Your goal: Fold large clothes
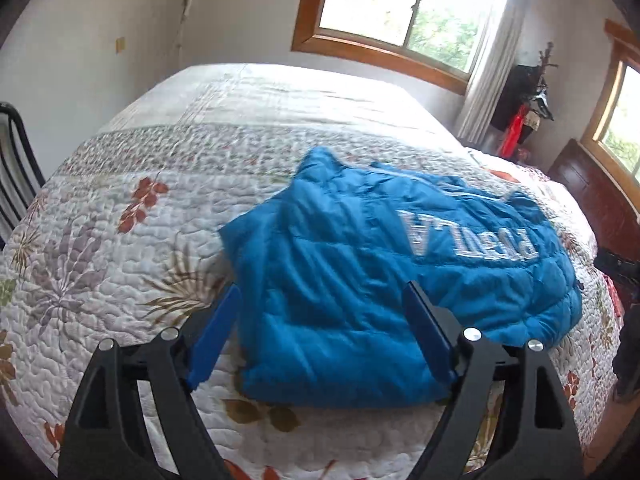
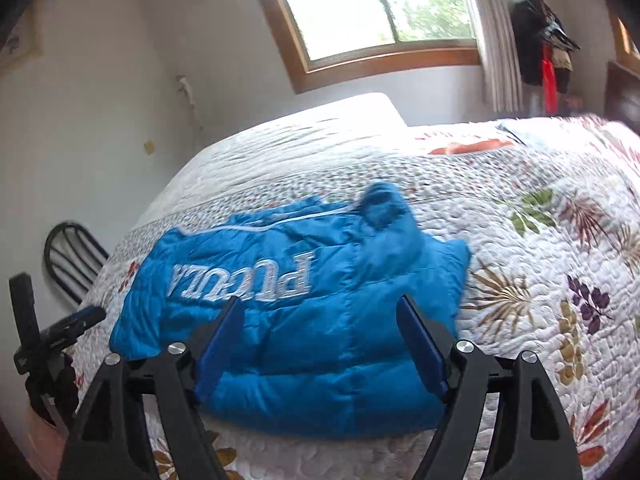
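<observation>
A blue quilted jacket (image 1: 360, 276) with white upside-down lettering lies folded into a compact bundle on the floral quilt (image 1: 120, 240) of the bed. It also shows in the right wrist view (image 2: 304, 328). My left gripper (image 1: 322, 292) is open and empty, hovering just above the jacket's near left part. My right gripper (image 2: 318, 304) is open and empty, above the jacket's near edge. The left gripper (image 2: 76, 322) shows at the far left of the right wrist view.
The quilted bed (image 2: 520, 280) fills both views. A black metal chair (image 1: 16, 172) stands at the bed's left side. Windows (image 1: 404, 4), a curtain and a coat rack with hanging clothes (image 1: 528, 100) are behind. A dark wooden headboard (image 1: 592, 192) is at right.
</observation>
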Tool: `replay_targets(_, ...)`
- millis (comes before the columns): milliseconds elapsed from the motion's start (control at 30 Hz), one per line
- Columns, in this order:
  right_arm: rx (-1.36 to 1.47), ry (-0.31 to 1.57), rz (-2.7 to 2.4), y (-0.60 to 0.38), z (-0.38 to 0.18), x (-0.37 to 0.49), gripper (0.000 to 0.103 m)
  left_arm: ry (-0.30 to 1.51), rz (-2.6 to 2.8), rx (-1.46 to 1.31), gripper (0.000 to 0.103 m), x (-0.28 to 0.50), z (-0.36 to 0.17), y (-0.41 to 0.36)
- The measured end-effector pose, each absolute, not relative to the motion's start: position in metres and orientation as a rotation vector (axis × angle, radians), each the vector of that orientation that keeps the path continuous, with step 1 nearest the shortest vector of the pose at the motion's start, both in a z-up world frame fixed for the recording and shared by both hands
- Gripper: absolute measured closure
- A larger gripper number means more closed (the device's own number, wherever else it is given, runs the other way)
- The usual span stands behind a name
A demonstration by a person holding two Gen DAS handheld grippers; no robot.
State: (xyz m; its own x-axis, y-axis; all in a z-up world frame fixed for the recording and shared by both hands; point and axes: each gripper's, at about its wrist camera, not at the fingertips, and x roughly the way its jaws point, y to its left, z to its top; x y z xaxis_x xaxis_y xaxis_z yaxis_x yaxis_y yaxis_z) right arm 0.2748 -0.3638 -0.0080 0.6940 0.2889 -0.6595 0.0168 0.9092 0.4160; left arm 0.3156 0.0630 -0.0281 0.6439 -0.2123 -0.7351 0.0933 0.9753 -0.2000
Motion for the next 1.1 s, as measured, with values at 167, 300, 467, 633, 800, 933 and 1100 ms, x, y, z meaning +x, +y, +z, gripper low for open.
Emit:
replay_targets(167,0.626,0.904,0.166,-0.415,-0.055,0.306,0.019,0.986,-0.167,-0.347,0.021,0.353,-0.064,0.118)
replay_targets(300,0.714,0.951,0.223,-0.425,-0.083,0.323,0.018,1.029,-0.249,-0.473,0.019,0.368,-0.087,0.130)
replay_targets(467,0.757,1.008,0.257,-0.425,-0.109,0.344,0.018,1.052,-0.328,-0.532,0.016,0.386,-0.102,0.124)
replay_targets(633,0.729,1.017,0.297,-0.415,-0.115,0.359,0.014,1.072,-0.389,-0.521,0.014,0.406,-0.106,0.107)
replay_targets(800,0.656,1.018,0.310,-0.399,-0.115,0.371,0.018,1.086,-0.426,-0.531,0.033,0.422,-0.108,0.086)
replay_targets(933,0.712,1.018,0.351,-0.399,-0.114,0.366,0.051,1.064,-0.429,-0.536,0.070,0.416,-0.099,0.076)
replay_targets(1100,0.710,0.972,0.357,-0.398,-0.090,0.350,0.078,0.985,-0.395,-0.506,0.085,0.402,-0.074,0.071)
